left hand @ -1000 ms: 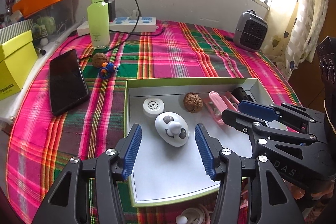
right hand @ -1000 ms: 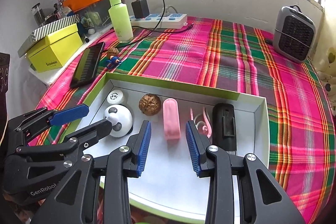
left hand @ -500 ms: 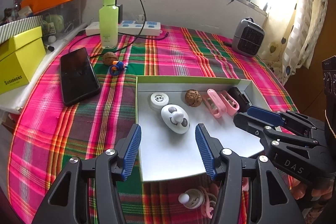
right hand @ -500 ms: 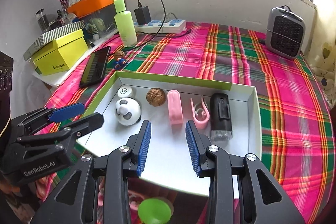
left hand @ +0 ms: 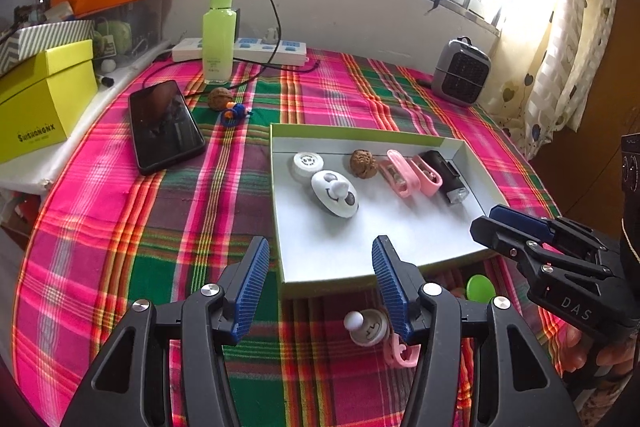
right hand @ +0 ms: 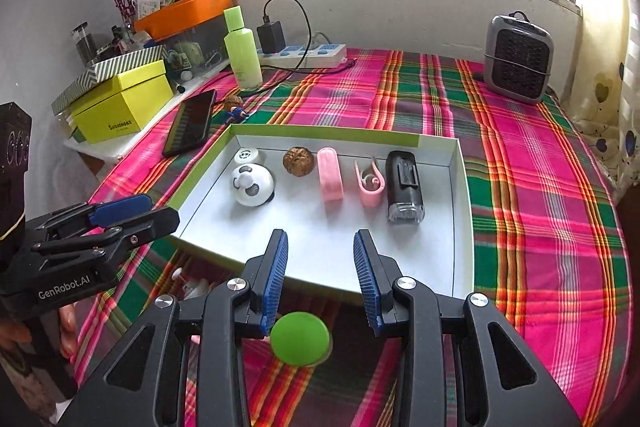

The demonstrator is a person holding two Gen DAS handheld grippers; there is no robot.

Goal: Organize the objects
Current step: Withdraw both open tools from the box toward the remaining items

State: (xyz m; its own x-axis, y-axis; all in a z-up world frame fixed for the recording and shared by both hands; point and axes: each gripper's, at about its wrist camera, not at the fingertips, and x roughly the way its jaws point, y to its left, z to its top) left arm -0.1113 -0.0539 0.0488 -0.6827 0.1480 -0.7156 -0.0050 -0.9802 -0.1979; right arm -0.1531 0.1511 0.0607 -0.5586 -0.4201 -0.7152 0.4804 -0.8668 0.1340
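Hovering at the near edge of the tray [right hand: 460,187], the right gripper [right hand: 320,279] is standing narrowly parted with nothing between its pads, and the left gripper [left hand: 316,287] is standing wider, also gripping nothing. Inside the tray 6 things are lying in a rough row: a white round case [right hand: 246,157], a panda-faced white case [right hand: 253,185], a walnut [right hand: 298,161], a pink case [right hand: 330,175], a pink clip [right hand: 370,183] and a black light [right hand: 404,187].

Still lying loose on the plaid cloth [right hand: 540,247], just below the tray's near wall, are a green round lid [right hand: 300,343], a small white knobbed piece [left hand: 366,325] and another pink clip [left hand: 398,353]. I am judging all 3 as light, hard plastic. The green lid is looking smooth and domed, so it is likely slipping unless pinched across its rim. The knobbed piece is offering its body for a hold; the clip is thin, best taken across its flat sides.
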